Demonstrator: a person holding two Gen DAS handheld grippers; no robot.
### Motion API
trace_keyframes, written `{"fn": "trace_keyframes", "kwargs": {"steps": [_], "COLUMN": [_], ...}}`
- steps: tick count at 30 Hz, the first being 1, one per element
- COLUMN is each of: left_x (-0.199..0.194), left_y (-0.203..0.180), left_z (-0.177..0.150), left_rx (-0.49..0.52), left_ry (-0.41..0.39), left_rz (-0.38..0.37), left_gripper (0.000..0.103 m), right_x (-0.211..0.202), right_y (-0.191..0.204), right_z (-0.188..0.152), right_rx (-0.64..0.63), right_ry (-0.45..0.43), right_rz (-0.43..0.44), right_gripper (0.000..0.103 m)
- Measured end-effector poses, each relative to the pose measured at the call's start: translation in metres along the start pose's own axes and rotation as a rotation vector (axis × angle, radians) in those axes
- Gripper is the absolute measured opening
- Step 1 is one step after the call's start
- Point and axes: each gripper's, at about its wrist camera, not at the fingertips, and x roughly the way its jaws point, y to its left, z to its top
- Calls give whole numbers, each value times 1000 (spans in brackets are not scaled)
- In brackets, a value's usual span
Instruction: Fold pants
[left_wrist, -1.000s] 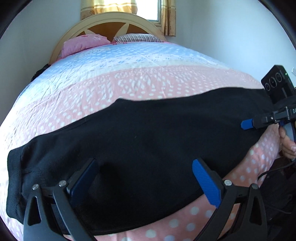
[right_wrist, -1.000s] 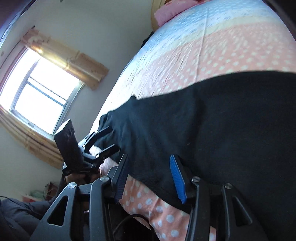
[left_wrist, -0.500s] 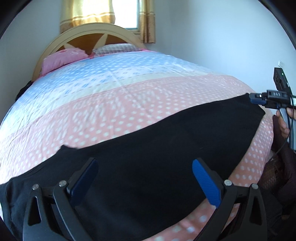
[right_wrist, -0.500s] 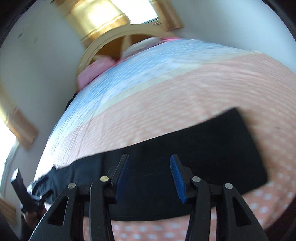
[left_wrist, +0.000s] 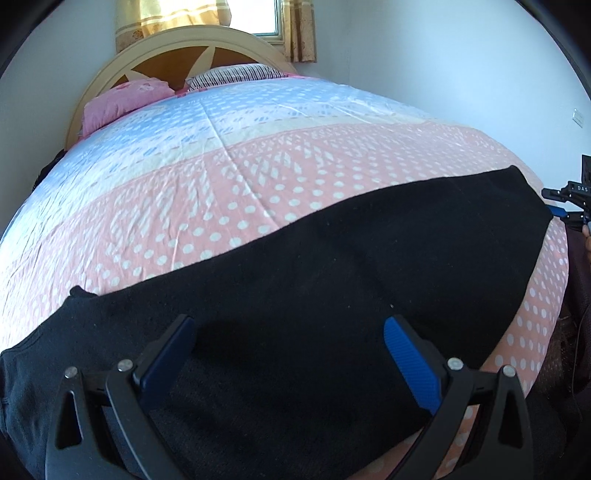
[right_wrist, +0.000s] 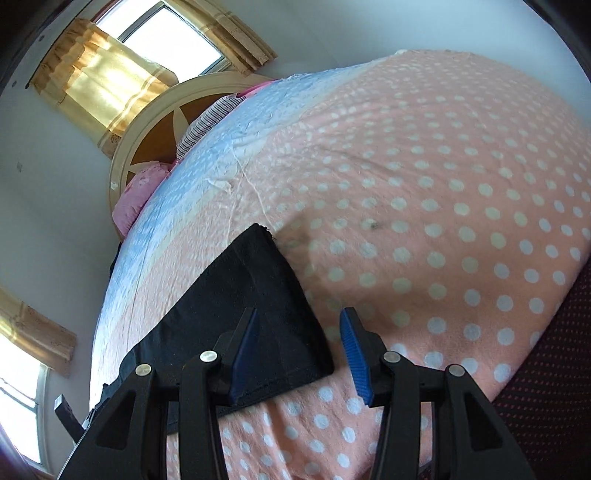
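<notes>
Black pants (left_wrist: 332, 295) lie stretched out across the near part of the bed. In the left wrist view my left gripper (left_wrist: 288, 328) hovers open over their middle, with nothing between its blue pads (left_wrist: 410, 365). My right gripper (left_wrist: 554, 203) shows small at the far right, by the leg end. In the right wrist view the right gripper (right_wrist: 299, 317) is open above the near corner of the leg hem (right_wrist: 280, 325). Its pads do not press on the cloth. The rest of the pants (right_wrist: 207, 295) runs off to the lower left.
The bed has a pink dotted cover (right_wrist: 424, 221) with a blue band (left_wrist: 240, 110) toward the headboard (left_wrist: 177, 48). A pink pillow (left_wrist: 122, 99) and a striped pillow (left_wrist: 229, 74) lie at its head. Walls and curtained windows (right_wrist: 110, 77) surround it. A dark dotted cloth (right_wrist: 546, 369) hangs at the bed's near right edge.
The right gripper has swung along the pants from their near edge to the leg hem, rolling as it went. The left gripper has slid sideways over the pants. Both stayed open.
</notes>
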Motion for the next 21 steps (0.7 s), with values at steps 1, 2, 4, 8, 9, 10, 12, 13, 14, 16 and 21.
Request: {"fn": "trace_keyframes", "kwargs": {"steps": [1, 2, 4, 8, 9, 10, 12, 13, 14, 16, 21], "left_x": [0, 1, 4, 7, 8, 8, 8, 8, 8, 9, 9], "left_y": [-1, -1, 1, 5, 5, 5, 5, 5, 4, 4, 4], "left_z": [0, 0, 0, -1, 0, -1, -1, -1, -1, -1, -1], "left_rx": [0, -2, -19, -45, -46, -47, -49, -50, -51, -52, -52], "left_ry": [2, 6, 17, 23, 24, 23, 25, 25, 24, 25, 24], "left_rz": [7, 14, 24, 22, 21, 19, 16, 16, 15, 15, 15], "left_gripper": [103, 103, 103, 103, 103, 103, 103, 103, 103, 103, 103], "right_x": [3, 6, 6, 11, 12, 13, 14, 16, 16, 16, 19], "right_y": [0, 0, -2, -6, -6, -7, -15, -17, -17, -11, -3], "right_z": [-2, -3, -6, -15, -16, -15, -15, -14, -13, -13, -14], "right_rx": [-3, -4, 2, 25, 30, 37, 69, 85, 91, 63, 38], "right_ry": [9, 16, 32, 47, 39, 31, 10, 7, 8, 7, -1], "right_rz": [-10, -14, 8, 80, 89, 103, 150, 165, 170, 145, 119], "right_gripper": [47, 47, 47, 47, 47, 47, 47, 47, 47, 47, 23]}}
